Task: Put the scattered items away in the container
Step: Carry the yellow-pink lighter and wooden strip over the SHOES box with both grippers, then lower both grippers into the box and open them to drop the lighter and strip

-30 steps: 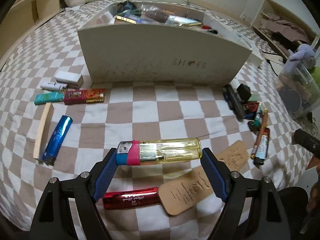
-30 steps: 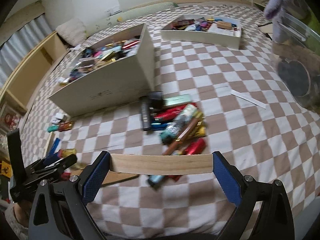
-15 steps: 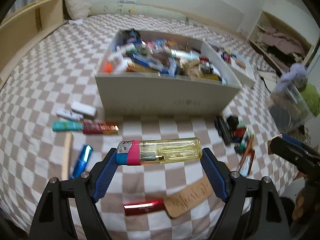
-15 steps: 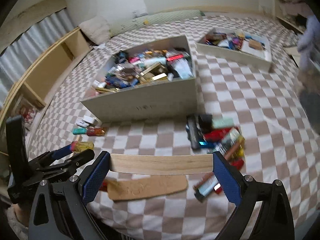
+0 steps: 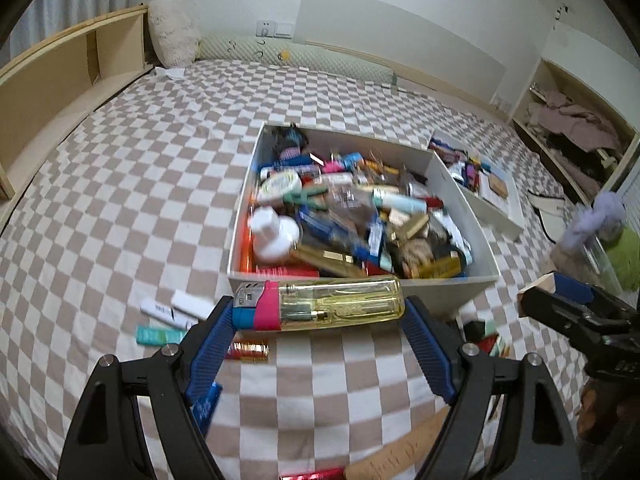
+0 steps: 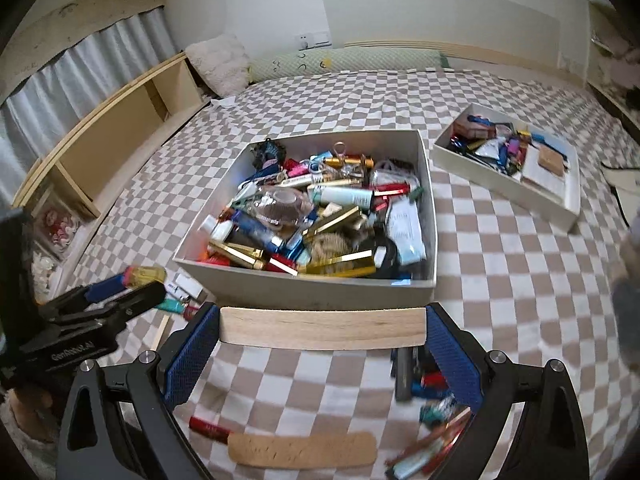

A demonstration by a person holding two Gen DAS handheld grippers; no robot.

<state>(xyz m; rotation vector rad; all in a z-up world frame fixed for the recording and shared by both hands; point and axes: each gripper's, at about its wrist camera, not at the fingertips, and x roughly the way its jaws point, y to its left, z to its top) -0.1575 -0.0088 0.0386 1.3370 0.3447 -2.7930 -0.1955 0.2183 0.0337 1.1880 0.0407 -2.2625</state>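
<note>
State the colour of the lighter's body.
Clear yellow lighter, with a pink band; best in the left wrist view.

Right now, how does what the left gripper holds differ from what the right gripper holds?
The left gripper holds a lighter; the right gripper holds a wood strip. The lighter is see-through yellow with a pink and blue band and a metal head; the strip is plain pale wood. The lighter is rounded, the strip flat. Both are clamped end to end, crosswise between the fingers, short of the box.
</note>
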